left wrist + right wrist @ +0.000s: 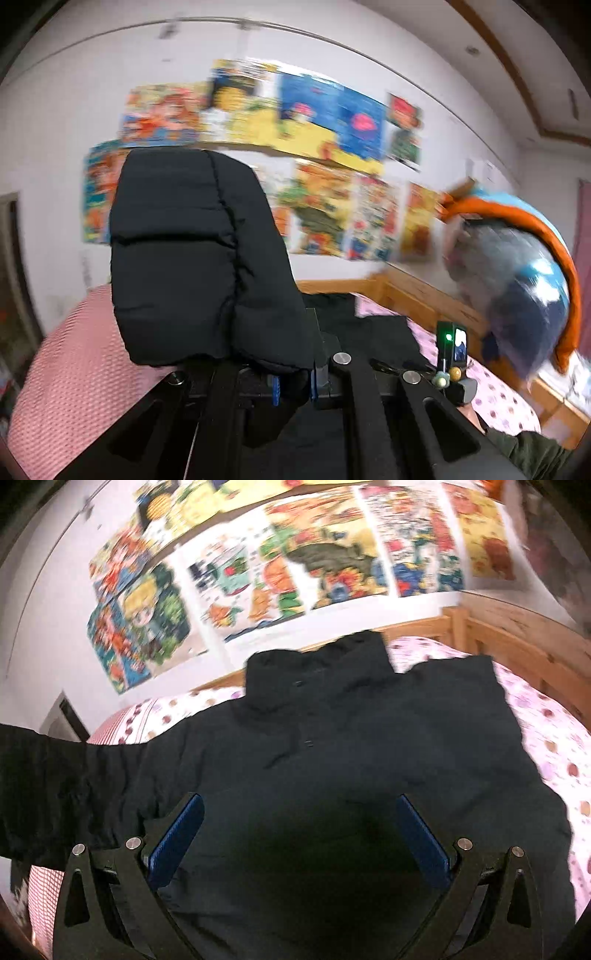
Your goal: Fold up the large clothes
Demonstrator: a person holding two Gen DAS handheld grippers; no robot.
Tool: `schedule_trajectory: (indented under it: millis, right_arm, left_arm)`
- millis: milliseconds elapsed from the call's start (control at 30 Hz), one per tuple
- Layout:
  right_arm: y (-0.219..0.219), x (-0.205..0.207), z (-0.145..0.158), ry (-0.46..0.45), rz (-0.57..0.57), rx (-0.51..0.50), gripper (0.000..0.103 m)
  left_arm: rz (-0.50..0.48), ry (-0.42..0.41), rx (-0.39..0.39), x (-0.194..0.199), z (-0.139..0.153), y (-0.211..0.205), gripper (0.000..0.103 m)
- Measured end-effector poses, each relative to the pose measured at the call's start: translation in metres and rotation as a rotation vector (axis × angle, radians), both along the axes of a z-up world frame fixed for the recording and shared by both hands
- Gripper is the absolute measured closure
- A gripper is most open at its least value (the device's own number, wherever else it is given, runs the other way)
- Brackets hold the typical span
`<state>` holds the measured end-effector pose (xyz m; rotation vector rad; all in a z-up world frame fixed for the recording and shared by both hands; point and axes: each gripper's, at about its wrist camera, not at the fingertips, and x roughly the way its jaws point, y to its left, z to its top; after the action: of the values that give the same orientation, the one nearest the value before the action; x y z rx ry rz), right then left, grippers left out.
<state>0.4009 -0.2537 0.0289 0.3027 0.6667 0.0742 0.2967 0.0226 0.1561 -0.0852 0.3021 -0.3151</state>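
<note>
A large black padded jacket (332,738) lies spread on the bed, collar toward the far wall. Its left sleeve (48,782) is lifted and stretches off to the left. In the left wrist view my left gripper (293,384) is shut on the cuff end of that black sleeve (192,258), which stands up above the fingers. My right gripper (299,834) is open, its blue pads (177,838) wide apart just above the jacket's lower front, holding nothing. The right gripper's body (452,354) shows at the right of the left wrist view.
The bed has a pink spotted sheet (554,738) and a wooden frame (517,638). A pink checked cover (66,369) lies at the left. Colourful posters (295,561) cover the white wall behind. An orange and blue bundle (524,280) sits at the right by the bed rail.
</note>
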Motion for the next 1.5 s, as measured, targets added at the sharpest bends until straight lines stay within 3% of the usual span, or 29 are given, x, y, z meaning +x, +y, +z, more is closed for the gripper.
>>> schedule_trajectory:
  millis: [133,333,567,733,800,833,900,933,967,1100,1167,1267,1367,1400,1467,1500]
  right_arm:
    - [-0.046,-0.01,-0.005,0.001,-0.045,0.042,0.002]
    - [-0.103,-0.027,-0.012,0.017,-0.107,0.056,0.002]
    - [-0.158,-0.042,-0.045,0.053,-0.126,0.157,0.002]
    - [-0.18,-0.044,-0.061,0.02,-0.065,0.294,0.002]
    - [-0.181,-0.042,-0.065,-0.002,-0.017,0.364,0.002]
    - [-0.18,-0.041,-0.067,-0.01,0.003,0.385,0.002]
    - [-0.175,-0.037,-0.069,-0.028,0.055,0.429,0.002]
    - [-0.171,-0.035,-0.07,-0.032,0.077,0.441,0.002]
    - [-0.165,-0.033,-0.07,-0.032,0.099,0.443,0.001]
    - [-0.144,-0.028,-0.077,0.002,0.159,0.429,0.001]
    - [-0.138,-0.028,-0.082,0.03,0.174,0.439,0.001]
    - [-0.133,-0.03,-0.09,0.083,0.155,0.378,0.001]
    - [-0.122,-0.031,-0.092,0.132,0.134,0.267,0.002]
    - [-0.117,-0.031,-0.091,0.14,0.133,0.234,0.006]
    - [-0.106,-0.028,-0.088,0.157,0.135,0.171,0.024]
    - [-0.103,-0.027,-0.086,0.164,0.144,0.155,0.038]
  left_arm:
    - [-0.1,0.068,0.049,0.018,-0.022,-0.053,0.093]
    - [-0.237,0.195,0.131,0.05,-0.079,-0.131,0.093]
    - [-0.314,0.397,0.228,0.084,-0.151,-0.181,0.092]
    - [-0.35,0.515,0.258,0.095,-0.18,-0.193,0.089]
    - [-0.369,0.549,0.251,0.094,-0.186,-0.193,0.083]
    - [-0.381,0.563,0.24,0.095,-0.187,-0.193,0.075]
    - [-0.411,0.582,0.215,0.095,-0.187,-0.193,0.05]
    - [-0.434,0.584,0.192,0.092,-0.184,-0.192,0.031]
    - [-0.45,0.583,0.174,0.094,-0.182,-0.191,0.02]
    - [-0.497,0.597,0.121,0.088,-0.175,-0.186,0.02]
    - [-0.482,0.623,0.071,0.09,-0.169,-0.173,0.02]
    - [-0.419,0.634,0.002,0.096,-0.154,-0.142,0.02]
    - [-0.28,0.586,0.032,0.099,-0.135,-0.105,0.019]
    - [-0.211,0.559,0.068,0.099,-0.129,-0.091,0.019]
    - [-0.096,0.509,0.132,0.098,-0.122,-0.066,0.019]
    - [-0.043,0.488,0.159,0.097,-0.121,-0.052,0.019]
